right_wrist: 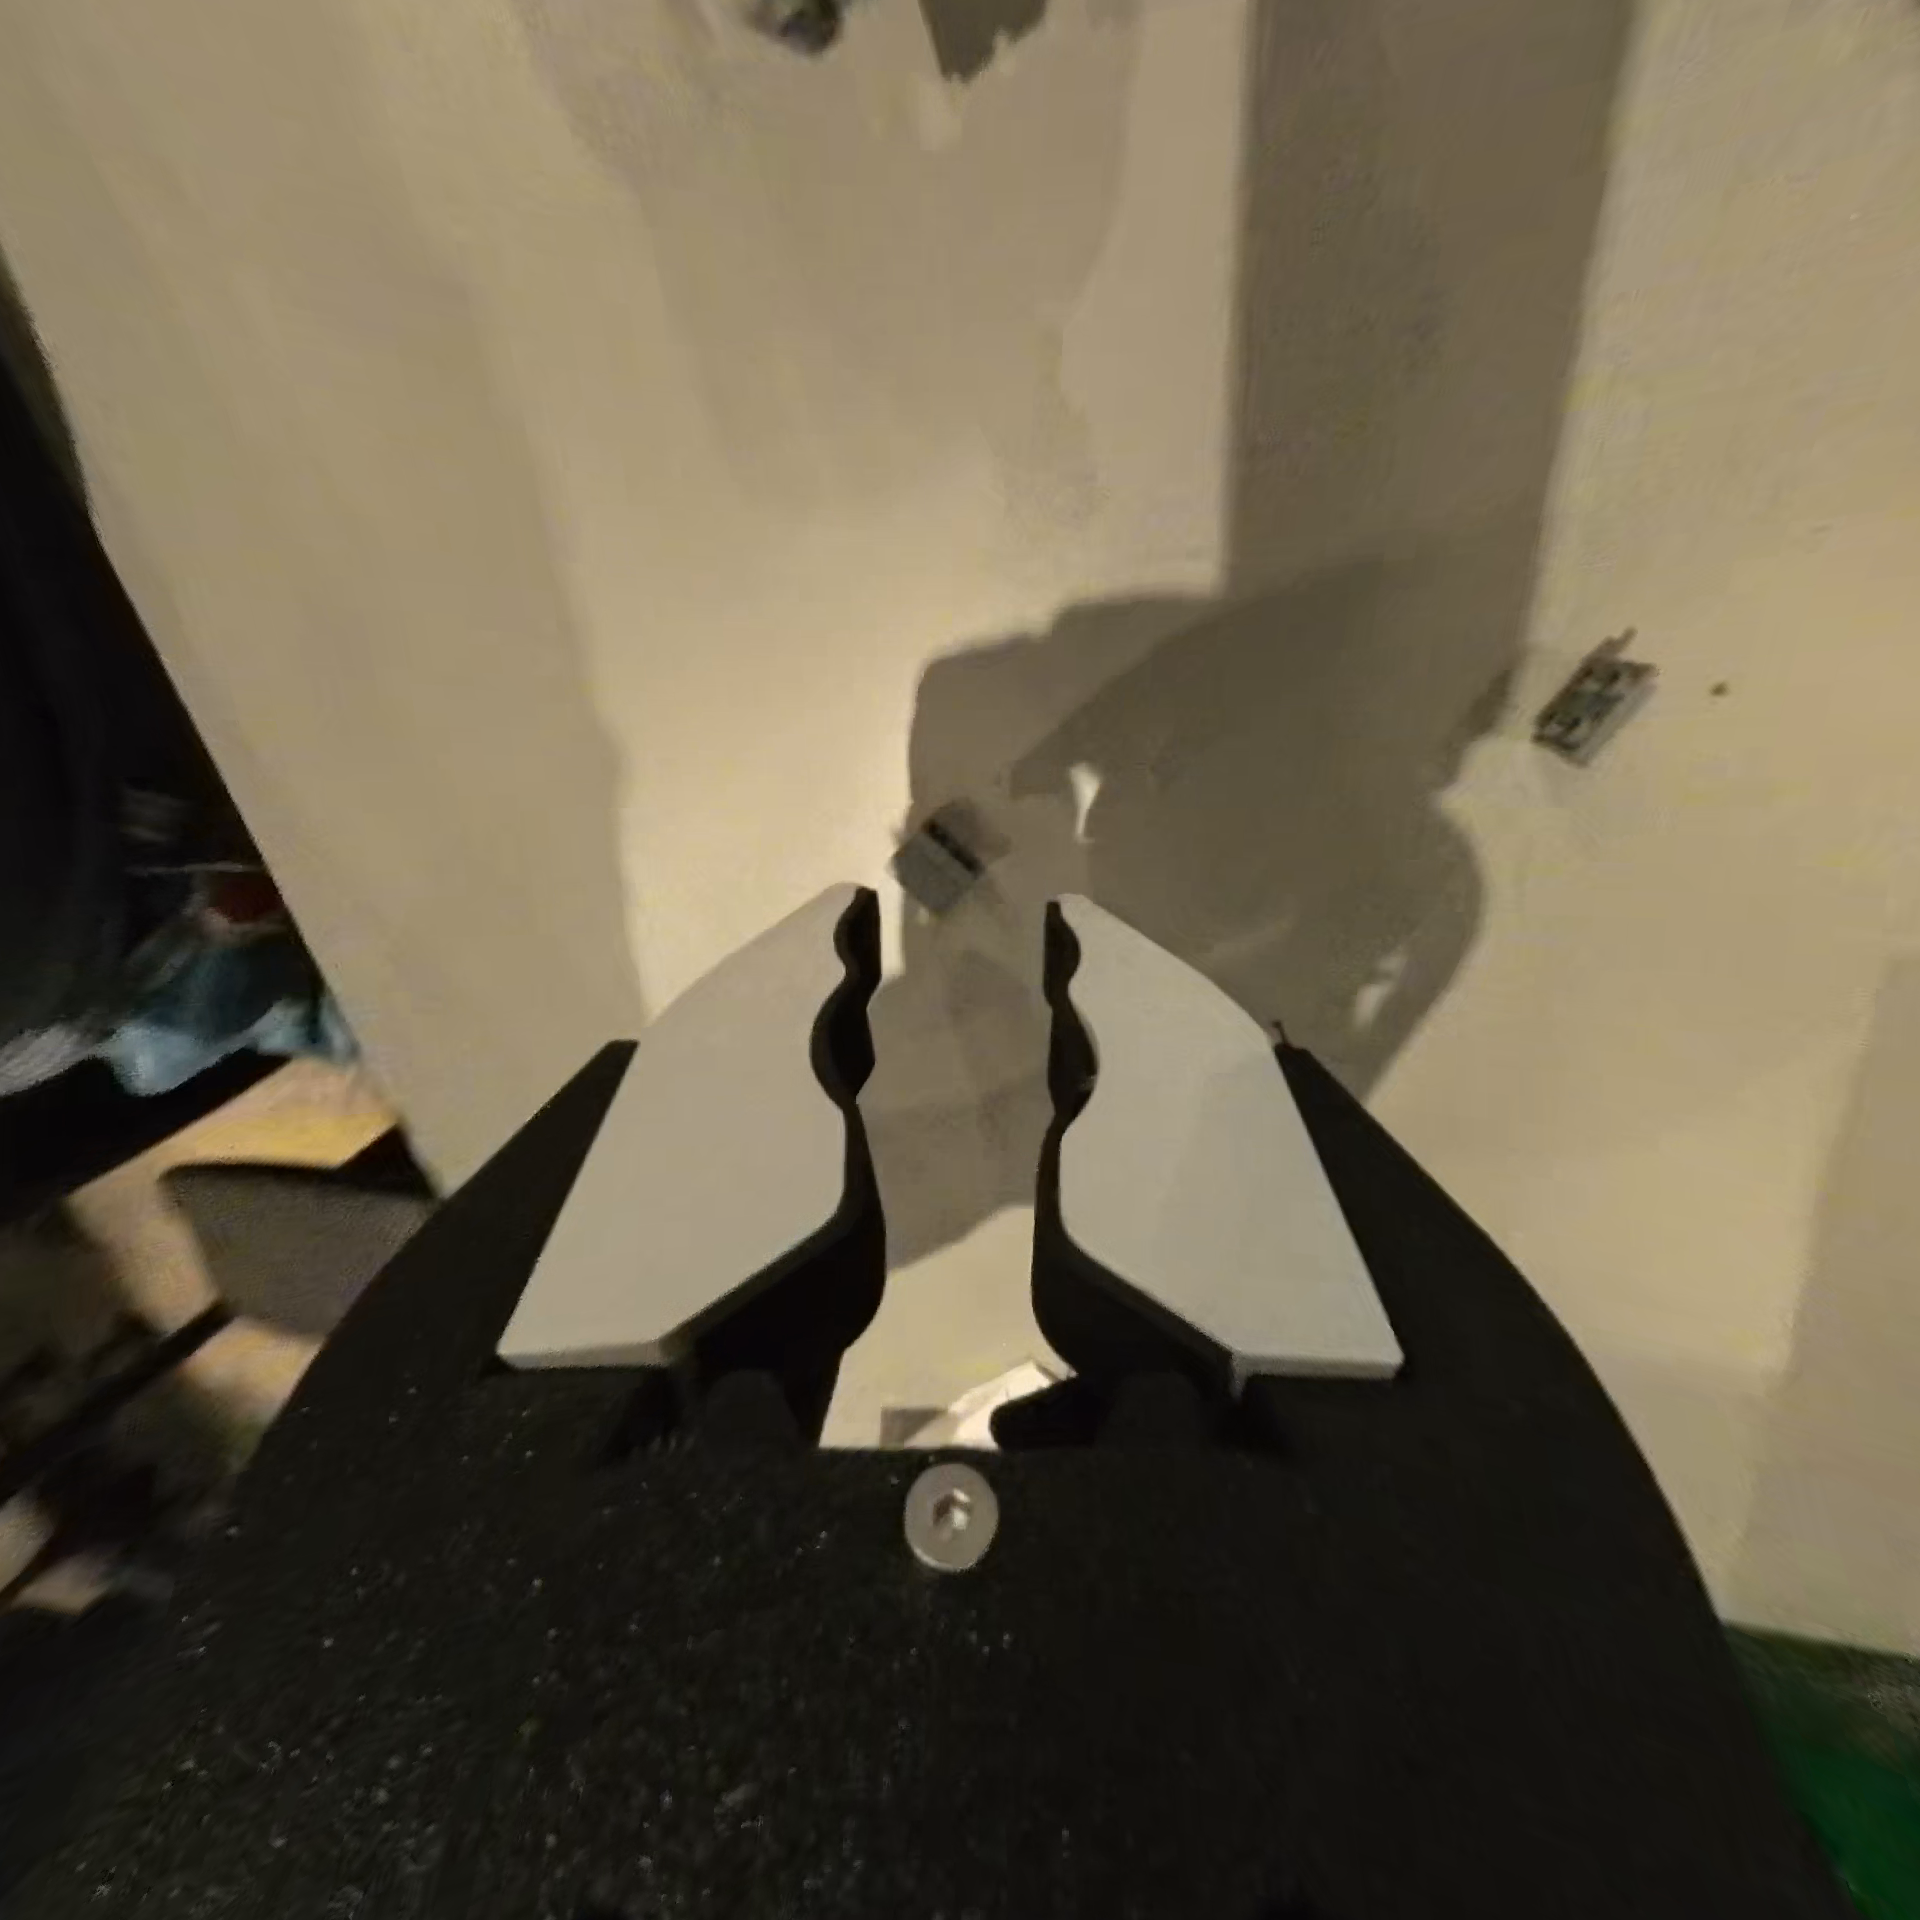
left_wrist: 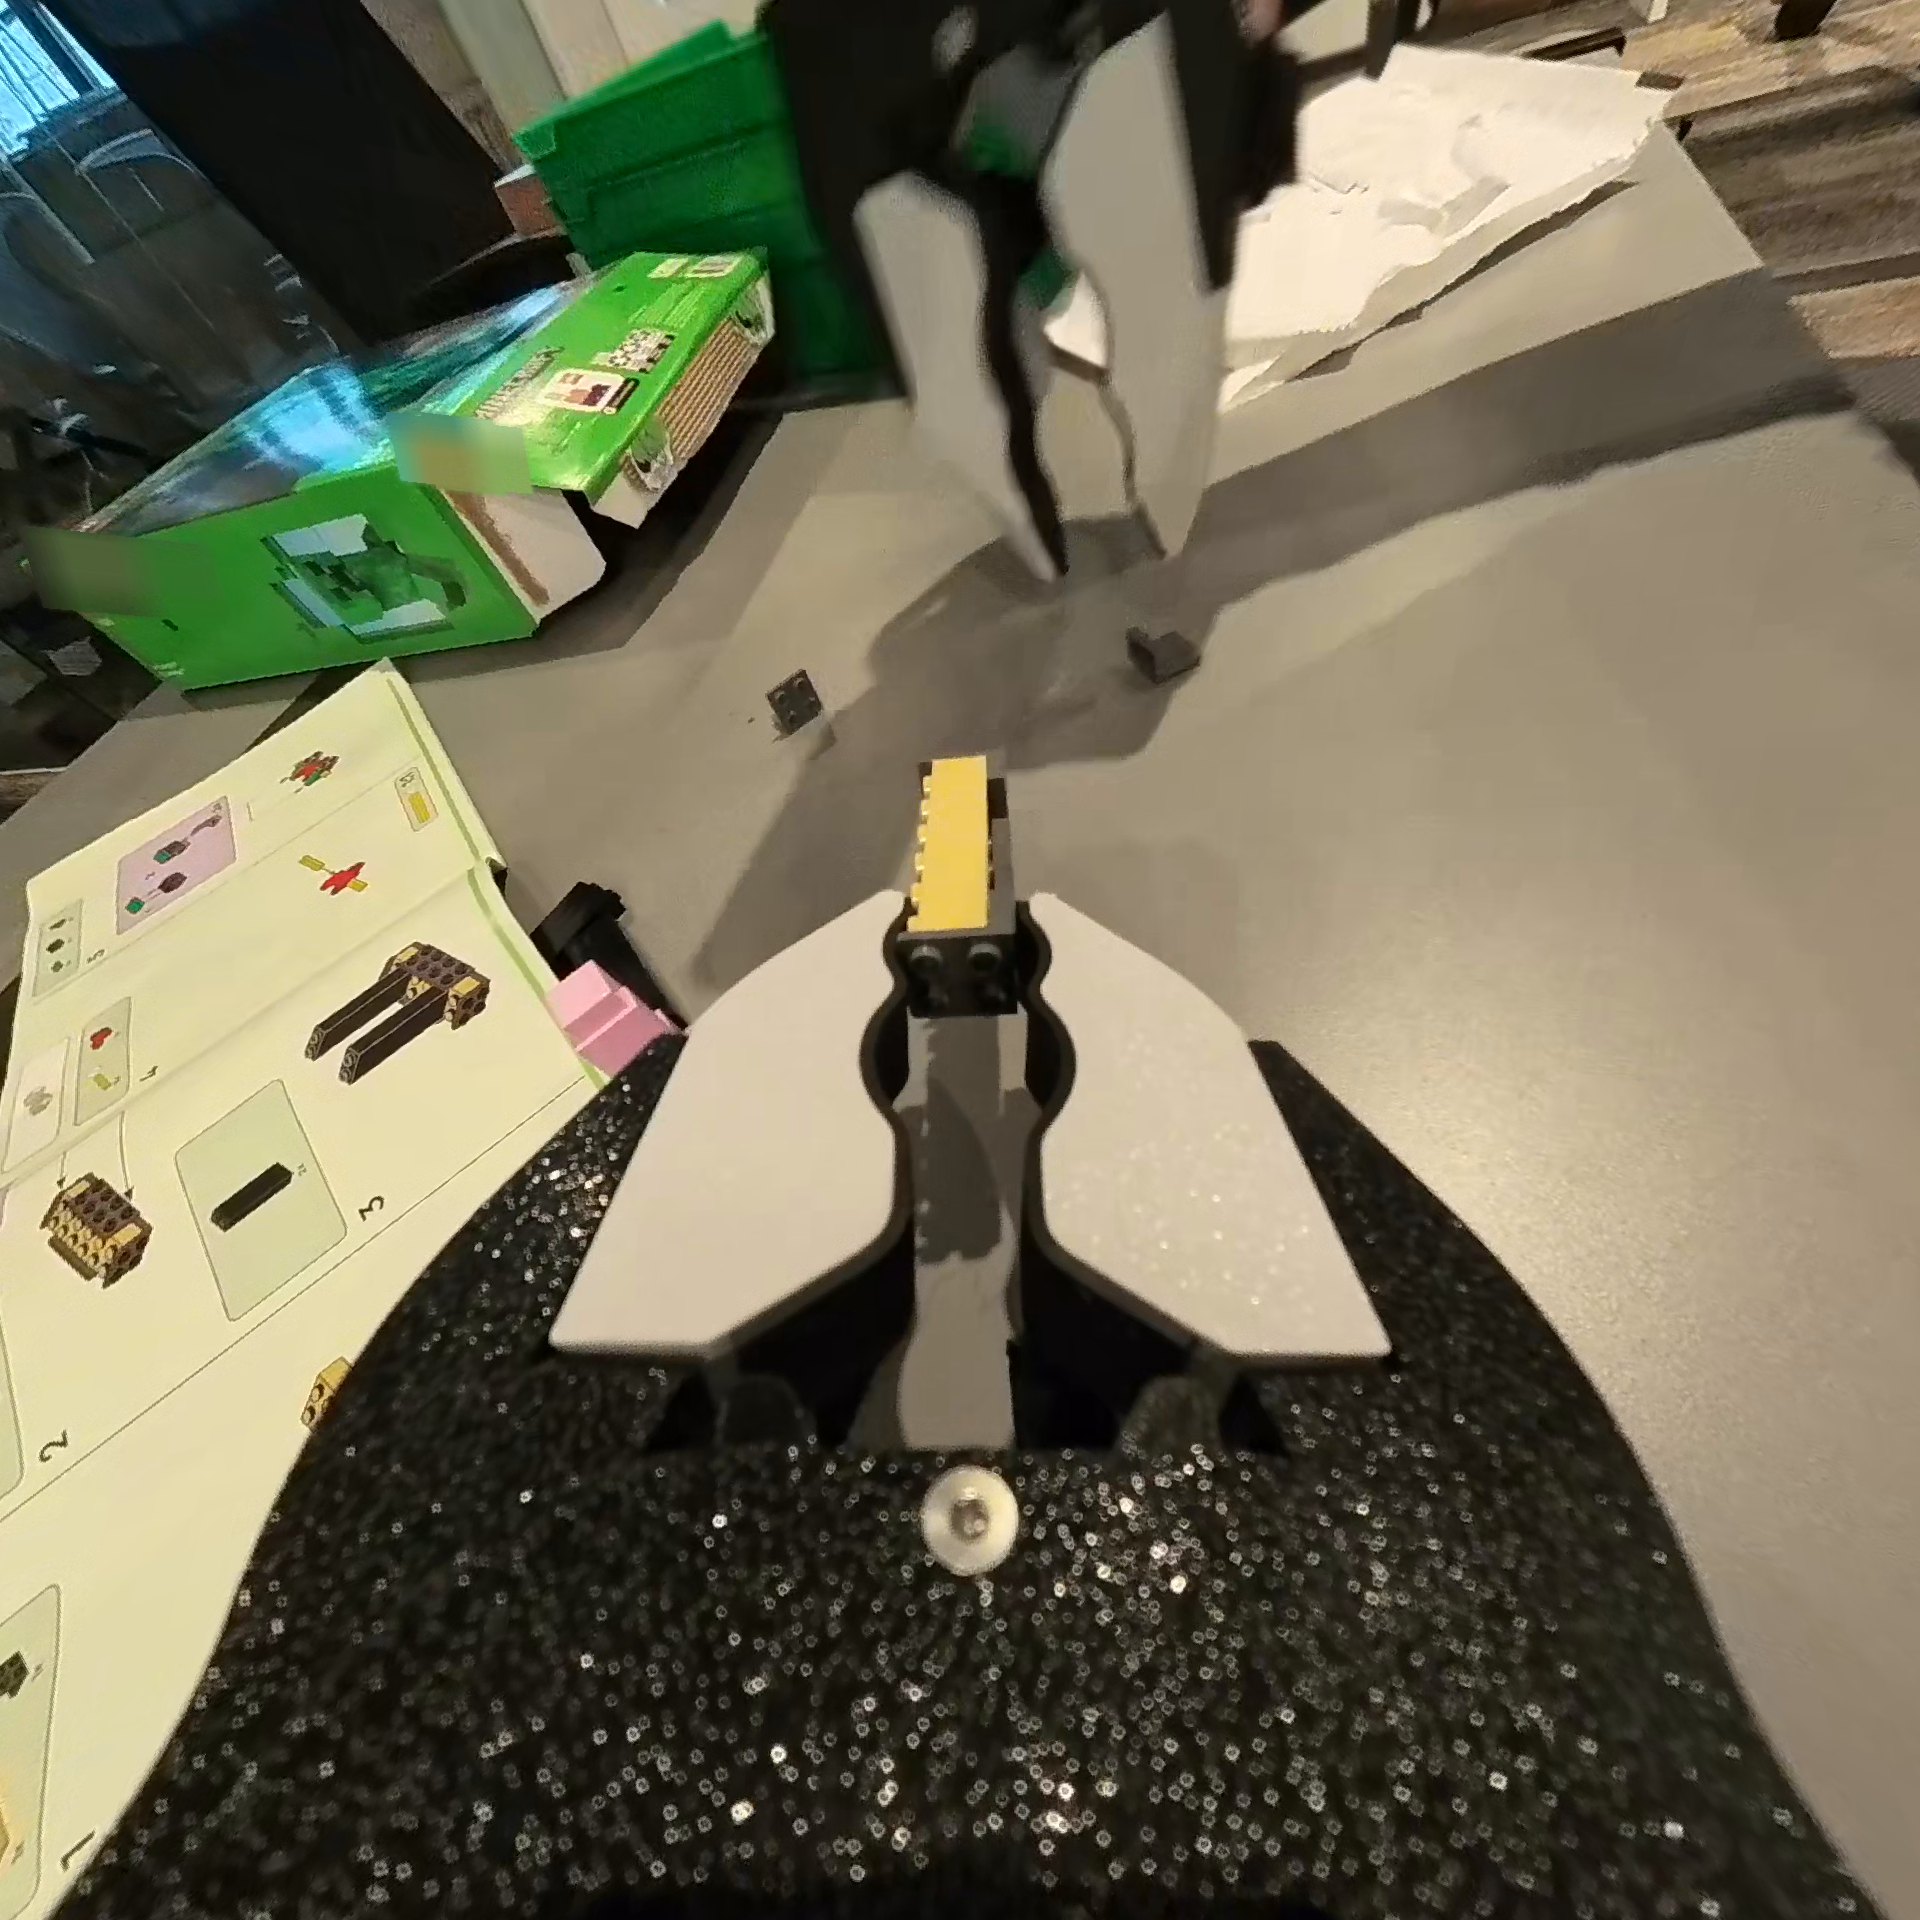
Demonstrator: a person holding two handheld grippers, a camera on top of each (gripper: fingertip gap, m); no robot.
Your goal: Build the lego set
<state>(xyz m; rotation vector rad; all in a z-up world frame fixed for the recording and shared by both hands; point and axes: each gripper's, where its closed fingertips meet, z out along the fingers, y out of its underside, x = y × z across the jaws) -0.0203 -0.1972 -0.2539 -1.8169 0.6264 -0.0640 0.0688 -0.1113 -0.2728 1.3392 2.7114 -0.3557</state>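
A grey table is carrying an open instruction booklet at near left, a green box lying beyond it, crumpled white paper at far right, and two small dark bricks sitting apart mid-table.

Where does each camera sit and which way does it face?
Left wrist view: on the left tongs, looking across the table; they clamp a black-and-yellow build.
Right wrist view: on the right tongs, looking down at the table; jaws apart, empty.
Shared: a small dark brick; the right tongs show in both.
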